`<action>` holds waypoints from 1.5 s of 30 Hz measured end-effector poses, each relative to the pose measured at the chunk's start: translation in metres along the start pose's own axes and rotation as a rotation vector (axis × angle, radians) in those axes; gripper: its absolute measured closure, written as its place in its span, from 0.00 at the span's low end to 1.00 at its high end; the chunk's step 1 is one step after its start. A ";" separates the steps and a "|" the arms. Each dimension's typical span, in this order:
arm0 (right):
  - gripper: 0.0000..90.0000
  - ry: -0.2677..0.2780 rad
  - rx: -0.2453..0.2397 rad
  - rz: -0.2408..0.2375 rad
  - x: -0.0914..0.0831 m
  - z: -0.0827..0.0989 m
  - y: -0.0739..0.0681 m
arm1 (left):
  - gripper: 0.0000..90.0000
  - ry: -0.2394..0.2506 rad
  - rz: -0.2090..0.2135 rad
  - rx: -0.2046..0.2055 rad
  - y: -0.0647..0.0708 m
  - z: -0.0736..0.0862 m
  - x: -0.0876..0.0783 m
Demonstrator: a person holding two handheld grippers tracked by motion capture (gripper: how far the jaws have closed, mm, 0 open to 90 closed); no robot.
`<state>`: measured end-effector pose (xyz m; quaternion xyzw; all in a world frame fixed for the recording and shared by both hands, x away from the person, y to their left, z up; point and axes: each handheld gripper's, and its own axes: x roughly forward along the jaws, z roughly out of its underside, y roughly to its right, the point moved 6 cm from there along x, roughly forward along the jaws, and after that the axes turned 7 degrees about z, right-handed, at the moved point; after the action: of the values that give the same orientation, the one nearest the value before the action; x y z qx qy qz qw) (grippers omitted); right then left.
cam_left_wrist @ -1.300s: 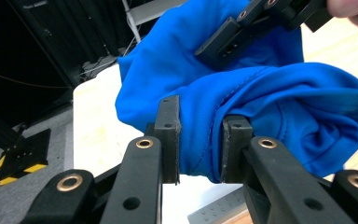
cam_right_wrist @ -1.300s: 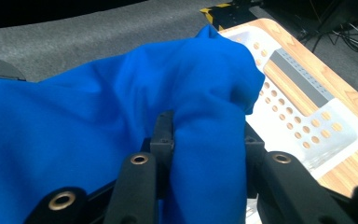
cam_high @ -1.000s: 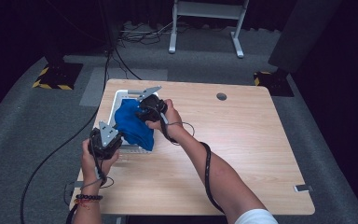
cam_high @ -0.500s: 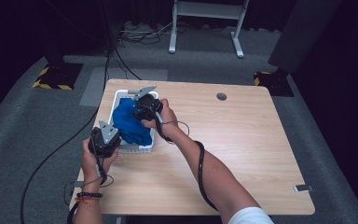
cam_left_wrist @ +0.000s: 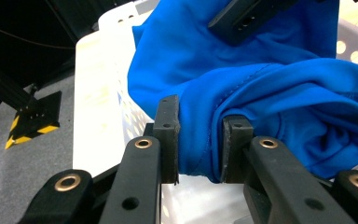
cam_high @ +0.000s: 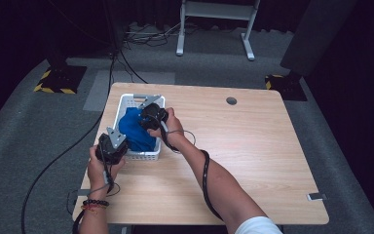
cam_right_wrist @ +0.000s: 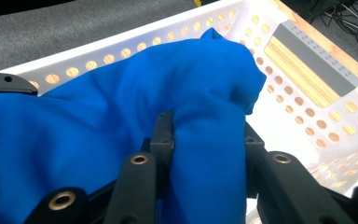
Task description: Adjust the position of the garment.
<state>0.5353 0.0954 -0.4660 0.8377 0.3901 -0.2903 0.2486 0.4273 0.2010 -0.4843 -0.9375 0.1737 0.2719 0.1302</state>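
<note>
Now the one wooden table (cam_high: 253,146) is bearing one white basket (cam_high: 129,101), and the single blue cloth (cam_high: 134,131), lifted above that basket a second ago, is sinking into it; stowing looks nearly done. Two grippers are clamping cloth folds: left gripper (cam_left_wrist: 199,140) at the basket's near edge, right gripper (cam_right_wrist: 205,140) over its middle.

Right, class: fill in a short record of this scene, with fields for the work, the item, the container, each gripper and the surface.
work: putting a cloth into a basket
item: blue cloth, bunched, partly inside the basket
container: white basket with holes
left gripper: shut on a fold of the cloth
right gripper: shut on another fold
surface: wooden table
</note>
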 end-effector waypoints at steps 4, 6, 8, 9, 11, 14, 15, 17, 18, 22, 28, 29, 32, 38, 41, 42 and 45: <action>0.76 -0.010 0.005 0.002 0.005 0.004 0.001 | 0.81 -0.015 0.000 -0.005 0.000 0.003 0.003; 0.76 -0.016 0.004 -0.001 0.007 0.007 0.000 | 0.81 -0.018 0.000 -0.006 0.000 0.004 0.004; 0.76 -0.015 -0.002 -0.004 0.010 0.008 -0.001 | 0.80 -0.024 0.006 -0.010 0.000 0.005 0.005; 0.76 -0.017 0.002 -0.005 0.011 0.009 -0.002 | 0.80 -0.027 0.006 -0.010 0.000 0.006 0.006; 0.76 -0.021 -0.005 -0.009 0.013 0.010 -0.004 | 0.80 -0.037 0.007 -0.006 0.000 0.007 0.007; 0.76 -0.024 -0.009 -0.011 0.015 0.012 -0.006 | 0.80 -0.042 0.008 -0.006 0.000 0.007 0.008; 0.76 -0.025 -0.008 -0.012 0.016 0.012 -0.006 | 0.80 -0.043 0.007 -0.006 0.000 0.008 0.008; 0.76 -0.026 -0.006 -0.011 0.017 0.013 -0.007 | 0.79 -0.046 0.008 -0.012 0.000 0.009 0.008; 0.76 -0.026 -0.007 -0.012 0.018 0.014 -0.007 | 0.79 -0.045 0.008 -0.012 -0.001 0.009 0.008; 0.76 -0.032 -0.007 -0.009 0.020 0.015 -0.007 | 0.78 -0.053 0.004 -0.010 -0.001 0.010 0.010; 0.76 -0.040 -0.008 0.001 0.024 0.017 -0.007 | 0.77 -0.068 0.001 -0.001 0.001 0.011 0.012; 0.76 -0.043 -0.007 0.002 0.024 0.018 -0.007 | 0.77 -0.068 0.001 -0.001 0.001 0.011 0.012; 0.76 -0.050 -0.015 0.004 0.026 0.020 -0.008 | 0.77 -0.069 0.004 0.000 0.002 0.011 0.013; 0.75 -0.059 -0.023 0.017 0.027 0.019 -0.008 | 0.76 -0.070 0.006 -0.006 0.002 0.011 0.013; 0.75 -0.063 -0.031 0.022 0.028 0.019 -0.008 | 0.75 -0.069 0.006 -0.008 0.002 0.012 0.013; 0.75 -0.064 -0.031 0.022 0.028 0.019 -0.007 | 0.75 -0.067 0.007 -0.010 0.001 0.012 0.013; 0.73 -0.069 -0.032 0.027 0.029 0.019 -0.008 | 0.74 -0.064 0.011 -0.016 0.000 0.012 0.012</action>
<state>0.5385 0.1019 -0.5006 0.8281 0.3747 -0.3095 0.2793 0.4314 0.2015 -0.5009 -0.9284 0.1722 0.3039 0.1267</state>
